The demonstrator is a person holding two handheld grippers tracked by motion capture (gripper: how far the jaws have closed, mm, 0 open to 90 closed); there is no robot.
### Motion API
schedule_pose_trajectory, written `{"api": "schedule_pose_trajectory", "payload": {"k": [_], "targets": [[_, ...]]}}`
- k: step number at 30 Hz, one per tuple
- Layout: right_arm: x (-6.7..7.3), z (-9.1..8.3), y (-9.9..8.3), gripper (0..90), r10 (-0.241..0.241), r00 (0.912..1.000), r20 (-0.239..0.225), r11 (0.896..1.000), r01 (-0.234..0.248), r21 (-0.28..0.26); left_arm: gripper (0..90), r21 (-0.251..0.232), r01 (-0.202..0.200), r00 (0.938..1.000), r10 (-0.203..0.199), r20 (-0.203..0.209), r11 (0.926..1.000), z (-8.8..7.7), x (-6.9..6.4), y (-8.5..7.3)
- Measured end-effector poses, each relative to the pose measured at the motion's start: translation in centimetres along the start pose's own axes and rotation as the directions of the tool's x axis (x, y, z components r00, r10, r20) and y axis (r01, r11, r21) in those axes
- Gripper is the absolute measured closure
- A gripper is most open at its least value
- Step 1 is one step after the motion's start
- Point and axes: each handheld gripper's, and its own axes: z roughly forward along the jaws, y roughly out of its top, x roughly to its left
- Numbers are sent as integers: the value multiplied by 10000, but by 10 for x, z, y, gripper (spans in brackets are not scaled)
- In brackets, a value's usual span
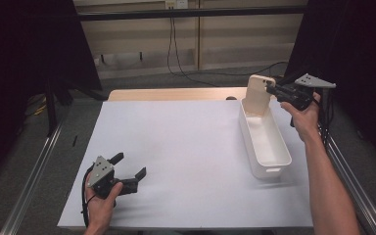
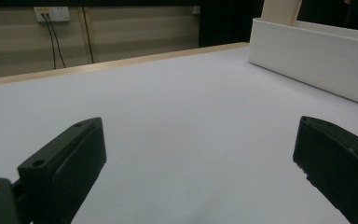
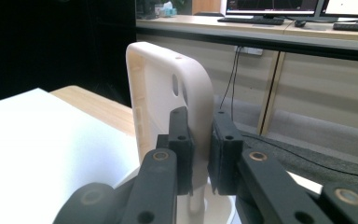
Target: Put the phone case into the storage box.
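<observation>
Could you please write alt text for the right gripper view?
The right gripper has its black jaws shut on the edge of a cream phone case, held upright above a white bin. Behind are a white table and a desk with monitors.

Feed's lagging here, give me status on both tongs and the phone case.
Right tongs shut on cream phone case, upright over far end of white bin. Left tongs open, empty, low over the table. Nothing in the way.
</observation>
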Motion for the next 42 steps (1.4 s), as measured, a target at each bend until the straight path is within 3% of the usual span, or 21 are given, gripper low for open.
{"api": "schedule_pose_trajectory", "payload": {"k": [42], "targets": [[-3,27,-23,806,-382,9987,323,9971,359,668,28,-16,7,10000,-7,17,10000,2,2,0]]}}
